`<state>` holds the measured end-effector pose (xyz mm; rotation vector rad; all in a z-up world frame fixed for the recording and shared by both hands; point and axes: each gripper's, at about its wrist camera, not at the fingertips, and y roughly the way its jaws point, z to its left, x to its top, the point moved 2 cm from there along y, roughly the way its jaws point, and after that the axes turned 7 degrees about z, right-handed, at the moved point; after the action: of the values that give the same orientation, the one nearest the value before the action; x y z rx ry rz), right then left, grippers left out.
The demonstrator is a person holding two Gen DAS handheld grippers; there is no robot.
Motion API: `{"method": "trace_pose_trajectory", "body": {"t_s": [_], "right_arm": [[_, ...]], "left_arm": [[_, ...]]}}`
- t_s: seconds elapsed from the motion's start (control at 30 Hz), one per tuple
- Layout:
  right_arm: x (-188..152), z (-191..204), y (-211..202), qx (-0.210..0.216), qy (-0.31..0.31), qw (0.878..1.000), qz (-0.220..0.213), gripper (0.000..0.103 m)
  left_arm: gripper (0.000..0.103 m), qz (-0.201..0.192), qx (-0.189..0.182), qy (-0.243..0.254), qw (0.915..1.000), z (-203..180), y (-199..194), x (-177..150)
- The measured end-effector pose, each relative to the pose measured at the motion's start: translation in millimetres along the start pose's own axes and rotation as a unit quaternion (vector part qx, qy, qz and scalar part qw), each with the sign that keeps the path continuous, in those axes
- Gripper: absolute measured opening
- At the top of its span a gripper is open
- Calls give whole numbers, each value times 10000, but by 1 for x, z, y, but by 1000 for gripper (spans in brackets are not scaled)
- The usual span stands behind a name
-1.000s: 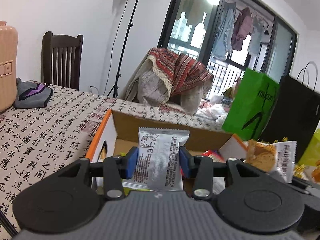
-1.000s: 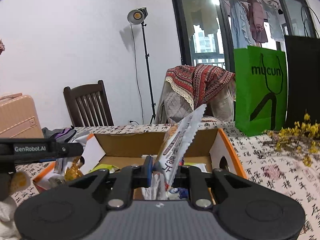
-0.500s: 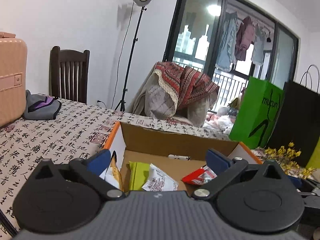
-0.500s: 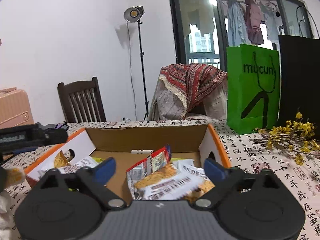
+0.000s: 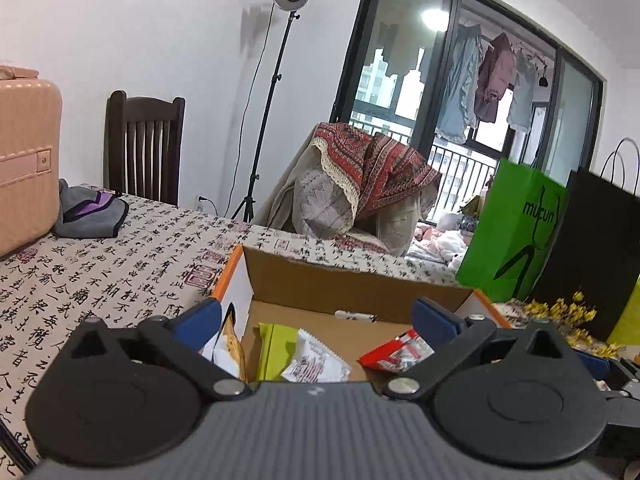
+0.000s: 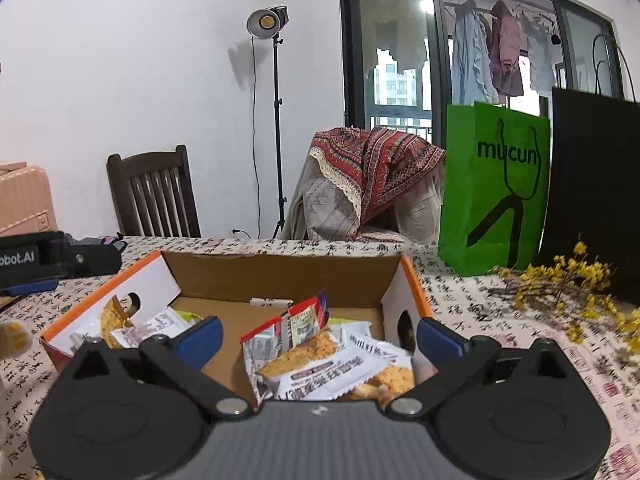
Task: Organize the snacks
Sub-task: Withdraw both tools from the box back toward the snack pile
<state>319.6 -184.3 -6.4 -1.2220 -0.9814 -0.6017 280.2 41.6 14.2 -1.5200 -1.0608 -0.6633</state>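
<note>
An open cardboard box [image 5: 348, 276] with orange edges stands on the table; it also shows in the right wrist view [image 6: 280, 270]. Inside lie several snack packets: a green one [image 5: 274, 344], a white one [image 5: 316, 362] and a red one [image 5: 396, 354]. In the right wrist view a white packet with an orange biscuit picture [image 6: 340, 372] lies on top at the box's right side. My left gripper [image 5: 316, 322] is open and empty over the box's near edge. My right gripper [image 6: 318, 338] is open and empty above the packets.
The table has a calligraphy-print cloth [image 5: 100, 280]. A pink suitcase [image 5: 24, 160] and a grey pouch [image 5: 90, 212] sit at the left. A green bag [image 6: 494, 188], a black bag [image 6: 596, 192] and yellow flowers [image 6: 568, 280] stand at the right. A chair [image 6: 154, 192] stands behind.
Both grippers opened and let their packets fall into the box: the left a silver packet, the right a white biscuit packet. Both are now empty and wide open.
</note>
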Motion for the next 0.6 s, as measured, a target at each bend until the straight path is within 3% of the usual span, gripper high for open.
{"method": "trace_pose_trajectory", "body": {"t_s": [0.3,0.6], "right_arm": [[12,6,-45,-59,-214,9997,-92,103],[-18,7,-77,26,-131,9998,151,103]], "left_arm": [[103,118,-190,-25,9997,5,-37,9],[103,194,-96,325,9992,24,-78,-15]]}}
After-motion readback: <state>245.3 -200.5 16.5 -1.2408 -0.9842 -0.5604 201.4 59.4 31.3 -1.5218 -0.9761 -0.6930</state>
